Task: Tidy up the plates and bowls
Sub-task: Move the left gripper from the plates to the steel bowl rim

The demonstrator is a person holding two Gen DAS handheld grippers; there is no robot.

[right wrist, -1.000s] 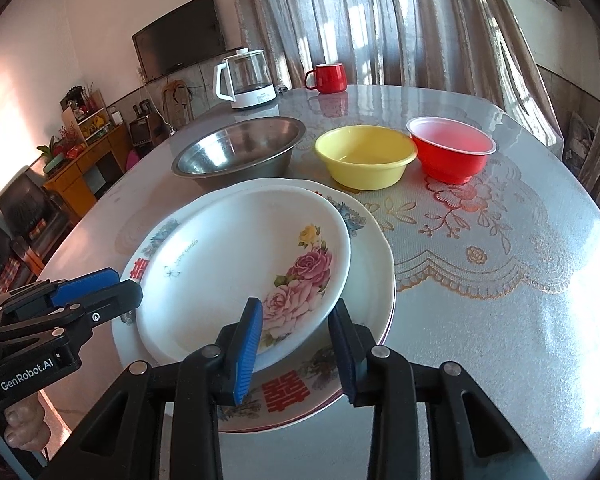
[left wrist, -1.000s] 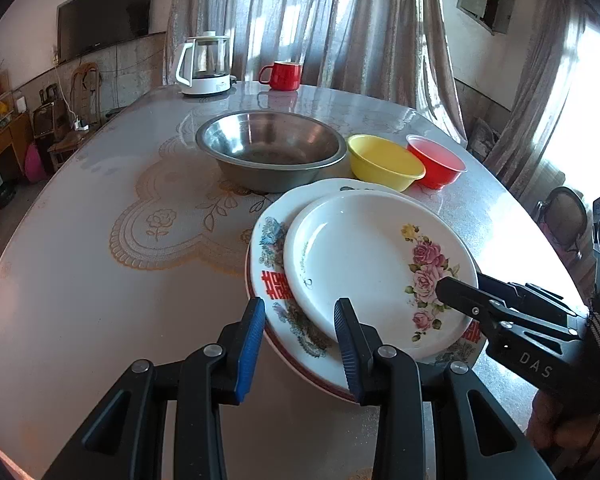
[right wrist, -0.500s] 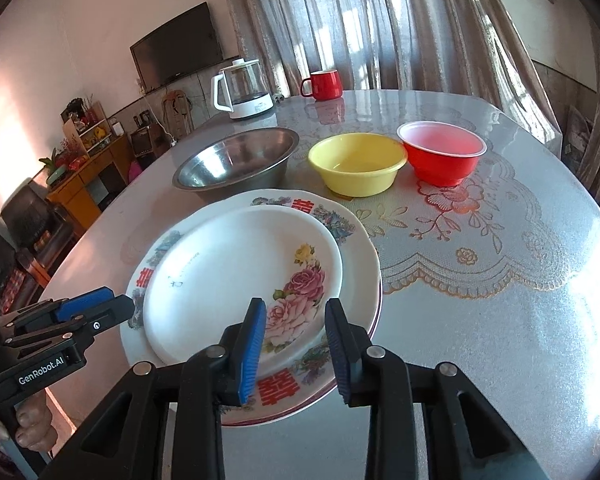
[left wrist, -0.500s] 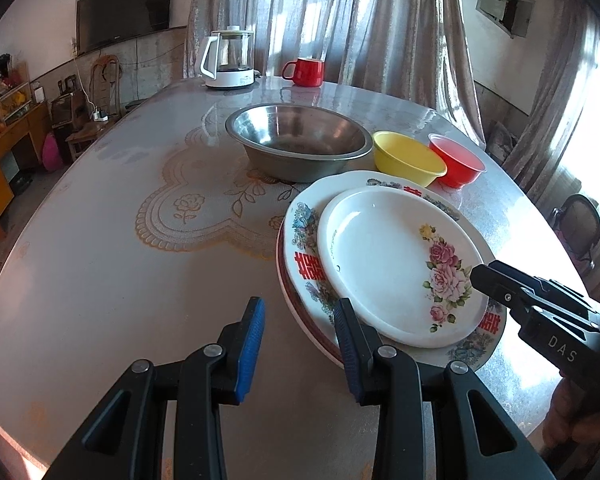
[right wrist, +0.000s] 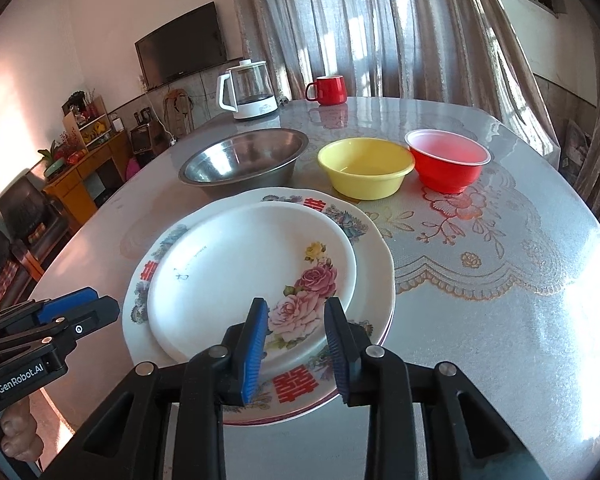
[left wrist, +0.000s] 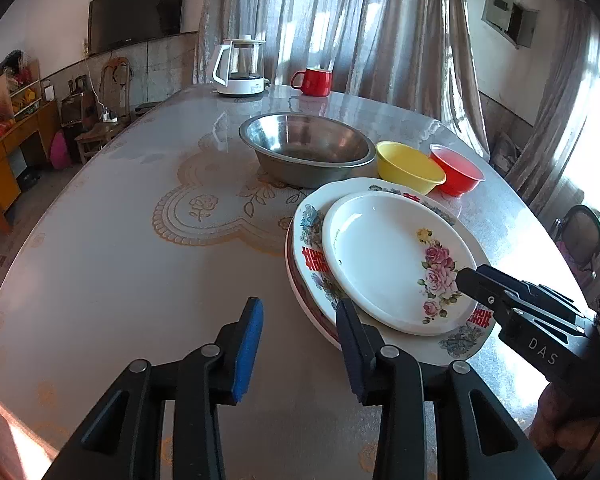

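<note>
Both tools have backed off the rose plate (right wrist: 252,276), which now lies flat on the larger patterned plate (right wrist: 374,240) near the bench (left wrist: 120,240) edge: the left tool (left wrist: 298,344), just opening, and right tool (right wrist: 296,348) narrowly parted, empty, so the bowls seemingly remain.

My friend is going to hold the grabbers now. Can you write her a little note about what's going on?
Left tool: open, empty, its jaws just opened a bit, beside the plate stack.
Right tool: open, empty, over the stack's near edge.
Rose plate lies stacked on the big red-lettered plate.
Steel bowl, yellow bowl and red bowl stand apart in a row behind.
Done: plates stacked. Left: probably nest the bowls.
</note>
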